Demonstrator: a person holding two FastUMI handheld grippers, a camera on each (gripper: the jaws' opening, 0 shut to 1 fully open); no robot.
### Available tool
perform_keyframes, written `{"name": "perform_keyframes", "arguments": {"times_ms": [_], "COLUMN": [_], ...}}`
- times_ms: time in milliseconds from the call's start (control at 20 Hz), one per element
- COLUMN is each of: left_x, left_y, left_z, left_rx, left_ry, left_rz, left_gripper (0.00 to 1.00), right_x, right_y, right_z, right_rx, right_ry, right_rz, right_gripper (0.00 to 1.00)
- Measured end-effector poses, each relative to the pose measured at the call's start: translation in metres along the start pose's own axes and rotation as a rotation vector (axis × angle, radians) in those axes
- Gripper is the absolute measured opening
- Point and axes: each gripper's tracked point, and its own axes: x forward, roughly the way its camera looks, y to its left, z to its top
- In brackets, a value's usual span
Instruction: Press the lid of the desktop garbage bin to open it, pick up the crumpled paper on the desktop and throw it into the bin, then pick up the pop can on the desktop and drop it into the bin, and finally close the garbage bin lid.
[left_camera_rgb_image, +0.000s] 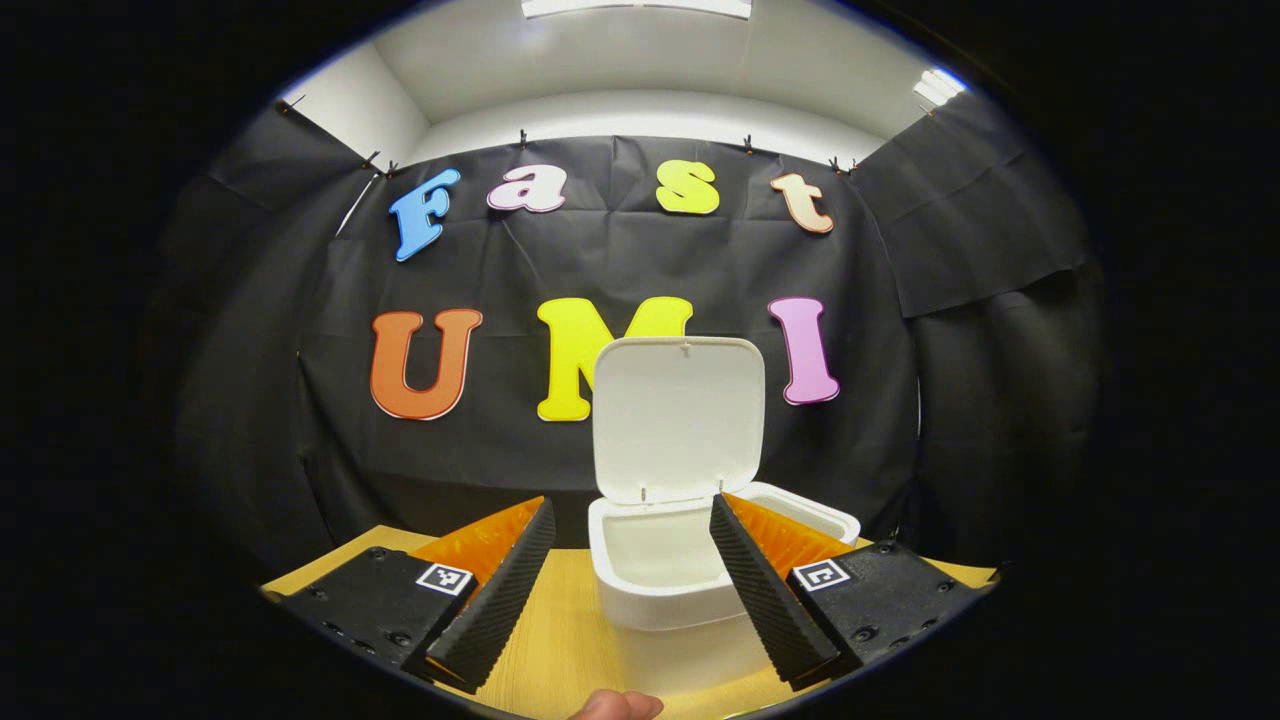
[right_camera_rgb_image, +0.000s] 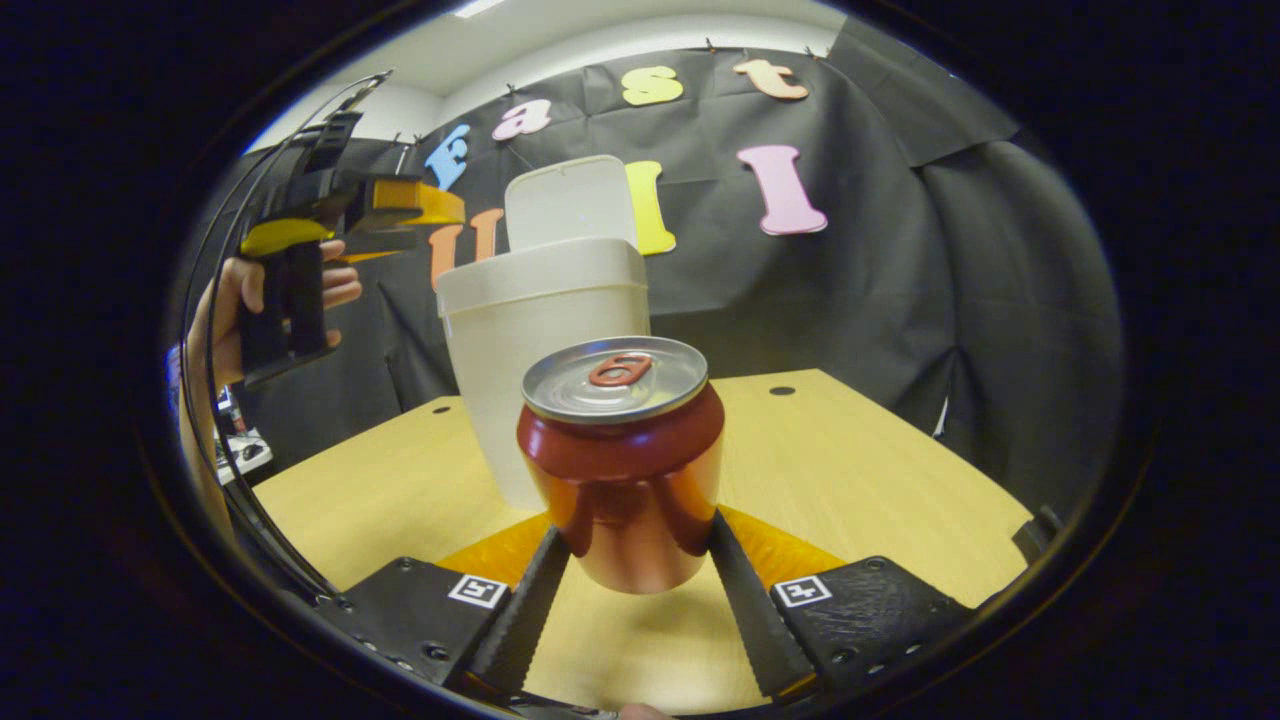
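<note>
Step in hand: the pop can (right_camera_rgb_image: 621, 460) step. The bin (left_camera_rgb_image: 690, 560) stands with its lid (left_camera_rgb_image: 680, 418) already up, and I see no crumpled paper on the table (right_camera_rgb_image: 880, 470), so I judge the paper part is done, though I cannot look into the bottom of the bin.

Right gripper (right_camera_rgb_image: 633, 580): at the bottom centre of the right gripper view, both fingers press on the lower sides of the can. The can is upright, and it seems lifted a little above the table, but I cannot tell this for sure.

Pop can position: centre of the right gripper view, in front of the bin, its top below the bin's rim.

Left gripper (left_camera_rgb_image: 632, 590): its fingers stand spread apart at the bottom of the left gripper view, holding nothing, and point toward the bin's opening. In the right gripper view it is at the upper left, held by a hand (right_camera_rgb_image: 235, 310) near the bin.

Bin: lower centre of the left gripper view; lid upright behind the opening.

Next move calls for: raising the can above the rim, bringing it over the opening, then releasing the fingers. The lid must not be knocked shut.

Remaining: closing the lid.
</note>
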Motion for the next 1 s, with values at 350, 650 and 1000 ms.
{"name": "perform_keyframes", "arguments": {"times_ms": [350, 650, 1000], "left_x": [-0.046, -0.075, -0.099], "left_y": [0.043, 0.072, 0.098], "left_z": [-0.026, -0.052, -0.066], "left_rx": [-0.021, -0.013, 0.013], "left_ry": [0.038, 0.071, 0.089], "left_rz": [0.071, 0.126, 0.175], "left_gripper": [1.0, 1.0, 1.0], "right_x": [-0.002, 0.011, 0.052], "right_y": [0.029, 0.052, 0.082], "right_z": [0.094, 0.169, 0.23], "right_rx": [-0.058, -0.09, -0.151], "right_ry": [-0.094, -0.15, -0.161], "right_rz": [0.092, 0.158, 0.189], "right_gripper": [0.81, 0.81, 0.81]}}
